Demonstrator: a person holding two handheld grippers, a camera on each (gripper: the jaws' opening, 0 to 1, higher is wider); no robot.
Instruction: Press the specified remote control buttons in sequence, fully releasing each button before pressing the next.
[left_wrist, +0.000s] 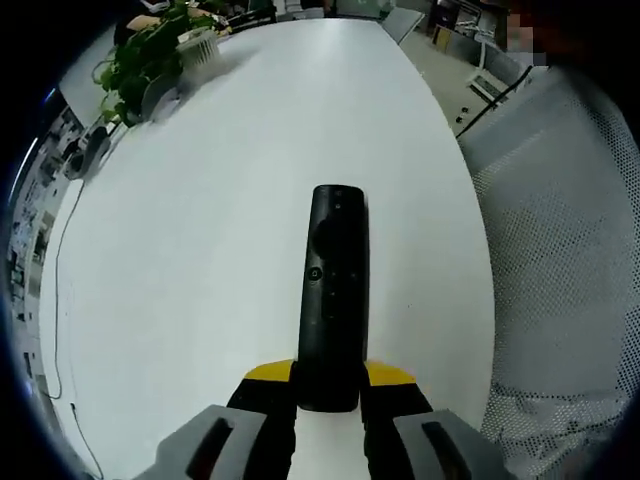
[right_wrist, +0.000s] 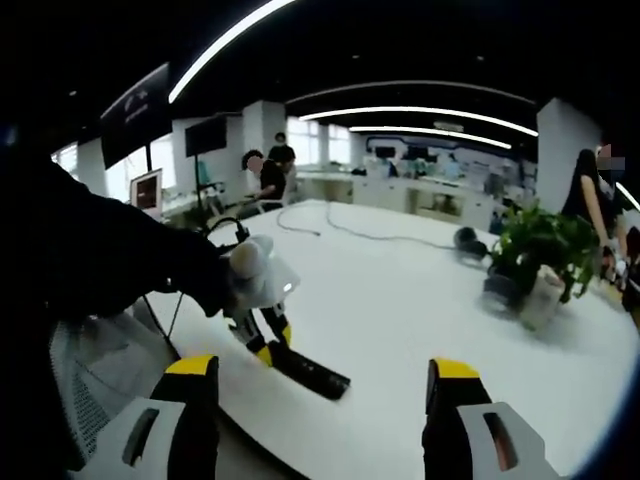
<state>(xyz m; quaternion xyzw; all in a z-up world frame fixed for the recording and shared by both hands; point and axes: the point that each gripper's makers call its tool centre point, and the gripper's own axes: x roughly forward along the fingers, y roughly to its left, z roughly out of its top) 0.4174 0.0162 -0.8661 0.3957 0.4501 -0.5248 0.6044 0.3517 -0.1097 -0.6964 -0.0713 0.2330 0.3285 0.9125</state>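
Remote (left_wrist: 333, 295) is pinched at its near end between the left gripper's (left_wrist: 328, 392) yellow-tipped jaws, button face up. Long axis runs straight out along the jaws, over the white table (left_wrist: 200, 260), pointing away from the edge where the person stands. Far end carries the round pad and small buttons; those sit well clear of the left jaws.

In the right gripper view the remote (right_wrist: 308, 371) is a dark bar sticking out from the left gripper (right_wrist: 262, 340) near the table (right_wrist: 420, 310) edge, angled toward the right gripper's side.

Right gripper (right_wrist: 320, 400): jaws spread wide, nothing between them, hanging above the table and apart from the remote. The remote lies ahead and left of its tips, nearer the left jaw than the right.

Read: left hand is the clamp, right hand is the presser. The move turns on bringing one right jaw tip down on the button face, across the long axis, not along it. Which button is wanted I can't tell; labels are too small.

Further out: potted plant (left_wrist: 150, 55) at the far left corner in the left gripper view, cable (right_wrist: 360, 235) trailing along the far side, mesh chair (left_wrist: 560, 260) off the right edge. People (right_wrist: 270, 175) at desks beyond.
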